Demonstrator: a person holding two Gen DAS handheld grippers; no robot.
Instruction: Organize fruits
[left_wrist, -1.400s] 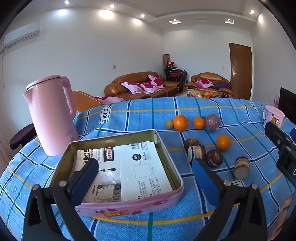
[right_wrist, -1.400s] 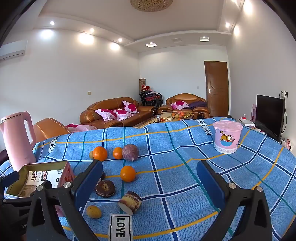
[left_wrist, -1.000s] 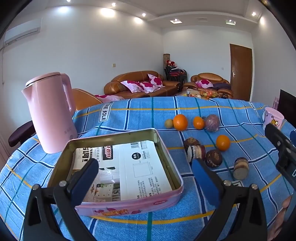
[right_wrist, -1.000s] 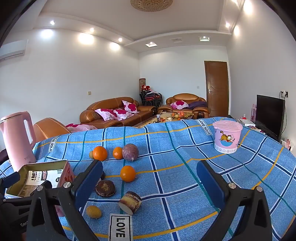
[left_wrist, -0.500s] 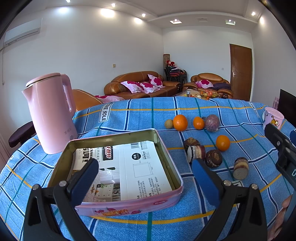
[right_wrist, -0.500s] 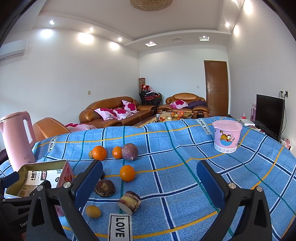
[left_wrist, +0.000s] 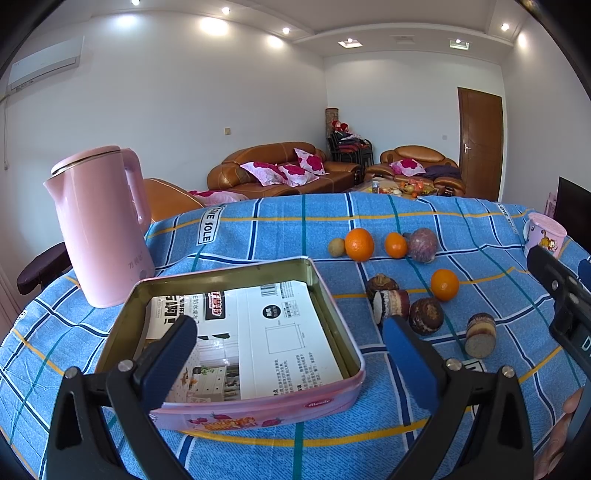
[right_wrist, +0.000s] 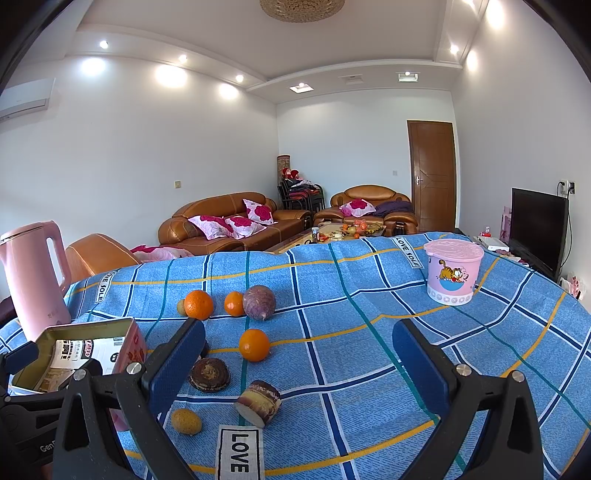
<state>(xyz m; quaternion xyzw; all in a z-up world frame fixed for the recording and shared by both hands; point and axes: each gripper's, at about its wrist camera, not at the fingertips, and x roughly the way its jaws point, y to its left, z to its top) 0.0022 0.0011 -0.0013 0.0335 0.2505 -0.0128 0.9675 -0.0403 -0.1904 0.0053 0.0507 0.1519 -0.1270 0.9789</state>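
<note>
Hovering over the blue checked tablecloth (right_wrist: 369, 295), both grippers are empty, and no fruit has been picked up yet. The left gripper (left_wrist: 288, 343) has its fingers spread wide apart, with the left finger over the open tin (left_wrist: 332, 295) and the right finger just off the tin's right rim. The right gripper (right_wrist: 299, 354) also has its fingers wide apart and grips nothing.

Fruit positions, right wrist view:
- Nearest orange (right_wrist: 254, 345): 12 o'clock from the left fingertip zone, alone on the cloth
- Large orange (right_wrist: 198, 304), small orange (right_wrist: 234, 303) and purple fruit (right_wrist: 259, 302): in a row at 11 o'clock, close together or touching
- Small yellow fruit (right_wrist: 186, 421): at 7 o'clock, near the tin
- Brown round fruit (right_wrist: 209, 374) and cut brown piece (right_wrist: 258, 403): between the two groups

The tin holds only a printed sheet (left_wrist: 258, 332), so it is judged to be the collecting box.

Procedure advice for the first pick:
1. Choose the nearest orange; it stands clear of neighbours.
2. Centre the fingers on its widest part before closing.
3. Close gently; round fruit can roll away on cloth.
4. Keep clear of the pink kettle (left_wrist: 99, 225) at 10 o'clock and the pink tub (right_wrist: 452, 273) at 2 o'clock
</note>
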